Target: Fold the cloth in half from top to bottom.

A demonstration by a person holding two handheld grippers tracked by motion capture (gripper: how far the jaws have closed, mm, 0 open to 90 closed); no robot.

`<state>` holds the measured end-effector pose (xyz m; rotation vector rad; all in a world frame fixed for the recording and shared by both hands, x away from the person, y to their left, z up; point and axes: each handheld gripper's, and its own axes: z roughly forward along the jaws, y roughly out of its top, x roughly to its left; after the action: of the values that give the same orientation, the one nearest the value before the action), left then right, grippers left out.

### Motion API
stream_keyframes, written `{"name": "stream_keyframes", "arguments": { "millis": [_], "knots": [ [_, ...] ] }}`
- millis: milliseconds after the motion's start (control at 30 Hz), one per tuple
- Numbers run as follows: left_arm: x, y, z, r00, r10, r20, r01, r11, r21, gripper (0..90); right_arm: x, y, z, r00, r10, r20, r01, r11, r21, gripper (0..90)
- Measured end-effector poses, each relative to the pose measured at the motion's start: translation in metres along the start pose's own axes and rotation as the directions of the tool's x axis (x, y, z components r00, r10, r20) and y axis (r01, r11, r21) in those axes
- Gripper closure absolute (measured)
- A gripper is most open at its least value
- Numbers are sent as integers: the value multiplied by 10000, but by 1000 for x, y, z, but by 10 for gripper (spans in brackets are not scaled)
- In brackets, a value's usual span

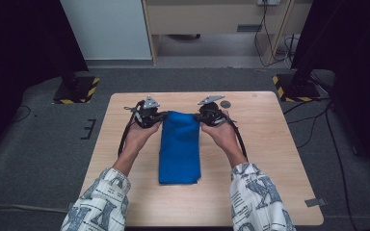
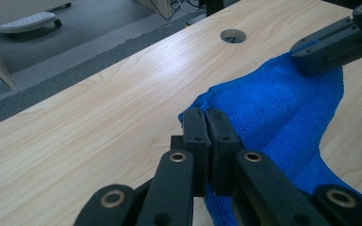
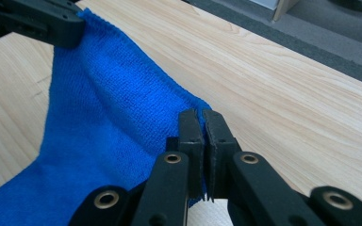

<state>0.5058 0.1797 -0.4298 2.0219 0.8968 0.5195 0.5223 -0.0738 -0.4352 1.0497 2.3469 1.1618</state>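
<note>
Blue cloth [image 1: 179, 147] folded into a long strip, mid-bench, running near to far on the wooden bench [image 1: 270, 159]. Left tongs [image 1: 163, 115] clamped on far-left corner of cloth, jaws pressed together w/ fabric pinched between, seen close in left gripper view [image 2: 206, 123]. Right tongs [image 1: 197, 117] clamped on far-right corner, same pinch in right gripper view [image 3: 201, 125]. Far edge of cloth lifted a bit btw the two, sagging in the middle; near end flat on bench. Round hole [image 1: 226, 104] in bench just beyond right tongs.
</note>
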Motion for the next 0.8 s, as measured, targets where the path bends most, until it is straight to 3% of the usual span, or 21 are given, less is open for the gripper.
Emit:
{"name": "stream_keyframes", "arguments": {
  "millis": [167,800],
  "knots": [
    [-4,-3,-8,9995,302,81,-303,9995,45,879,6,-3,-5,9998,-136,-120,135,9999,-54,878],
    [-23,-22,-35,9955,797,504,-803,9967,98,878,33,-27,-24,9959,-673,-609,666,9977,-134,876]
  ]
}}
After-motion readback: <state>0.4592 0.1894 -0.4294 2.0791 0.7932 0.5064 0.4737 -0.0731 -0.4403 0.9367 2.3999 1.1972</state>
